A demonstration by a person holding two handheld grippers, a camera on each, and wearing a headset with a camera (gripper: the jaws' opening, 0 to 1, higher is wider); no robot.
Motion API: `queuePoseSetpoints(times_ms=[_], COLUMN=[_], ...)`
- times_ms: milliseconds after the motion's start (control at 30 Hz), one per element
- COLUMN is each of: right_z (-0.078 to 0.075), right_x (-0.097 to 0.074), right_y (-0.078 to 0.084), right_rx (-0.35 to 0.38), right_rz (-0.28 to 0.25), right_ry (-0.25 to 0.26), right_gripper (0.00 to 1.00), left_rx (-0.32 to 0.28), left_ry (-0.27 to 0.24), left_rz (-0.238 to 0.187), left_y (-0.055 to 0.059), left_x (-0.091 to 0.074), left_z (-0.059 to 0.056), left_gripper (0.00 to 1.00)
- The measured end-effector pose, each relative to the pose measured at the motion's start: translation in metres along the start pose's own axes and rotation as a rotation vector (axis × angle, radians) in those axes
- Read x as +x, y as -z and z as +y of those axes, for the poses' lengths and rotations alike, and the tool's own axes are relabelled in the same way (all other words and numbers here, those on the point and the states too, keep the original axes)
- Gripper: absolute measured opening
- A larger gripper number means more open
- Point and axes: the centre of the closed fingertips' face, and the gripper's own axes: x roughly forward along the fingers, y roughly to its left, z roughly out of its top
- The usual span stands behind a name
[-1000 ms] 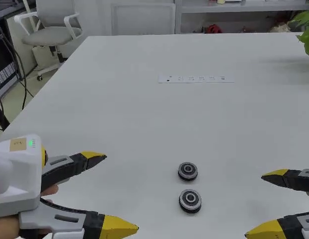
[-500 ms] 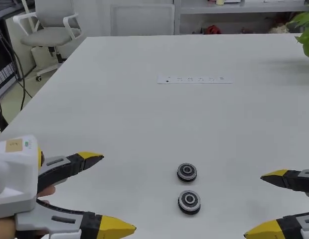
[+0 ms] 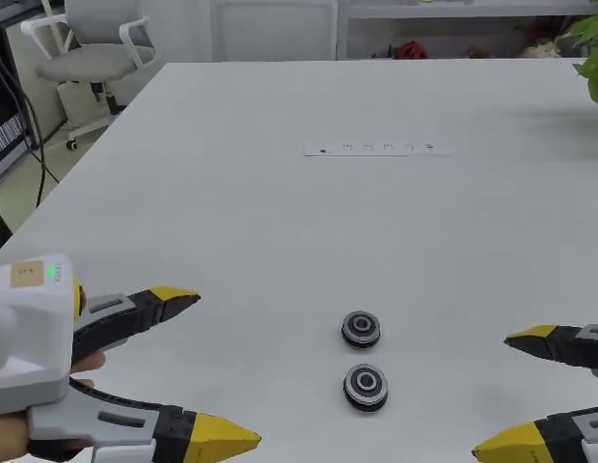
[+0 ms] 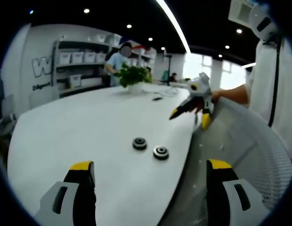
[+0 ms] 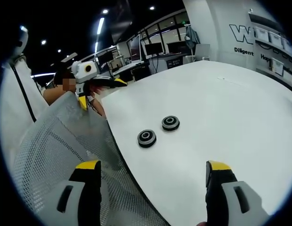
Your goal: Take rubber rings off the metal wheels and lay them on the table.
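Observation:
Two small metal wheels with black rubber rings lie flat on the white table, one (image 3: pixel 361 329) just beyond the other (image 3: pixel 365 386), near the front edge. They also appear in the left gripper view as the far wheel (image 4: pixel 139 143) and the near wheel (image 4: pixel 160 152), and in the right gripper view as the far wheel (image 5: pixel 170 123) and the near wheel (image 5: pixel 147 138). My left gripper (image 3: pixel 214 368) is open at the lower left, well apart from the wheels. My right gripper (image 3: pixel 506 393) is open at the lower right, nothing between its yellow-tipped fingers.
A flush socket strip (image 3: pixel 376 149) is set into the table's middle. A plant (image 3: pixel 593 53) stands at the far right corner. An office chair (image 3: pixel 82 48) and a desk with cables stand left of the table. A mesh chair back (image 5: pixel 56 155) is close to the table's front edge.
The head view has tilted slightly. My left gripper has drifted a little down and left. The wheels and the right gripper have stayed in place.

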Motion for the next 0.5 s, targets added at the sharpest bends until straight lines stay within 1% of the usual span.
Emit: queuePoseSetpoints(times_ms=[267, 433, 500], right_z=[0.000, -0.001, 0.000], right_x=[0.001, 0.001, 0.001], right_y=[-0.002, -0.005, -0.007], right_rx=[-0.003, -0.011, -0.011], right_rz=[0.000, -0.002, -0.004], right_ry=[-0.005, -0.014, -0.022], right_gripper=[0.88, 0.87, 0.86], left_rx=[0.008, 0.022, 0.027], left_ry=[0.015, 0.028, 0.042], left_rz=[-0.010, -0.007, -0.004], left_y=[-0.007, -0.011, -0.012], left_x=[0.004, 0.007, 0.009], left_z=[-0.004, -0.006, -0.009], left_gripper=[1.00, 1.00, 1.00])
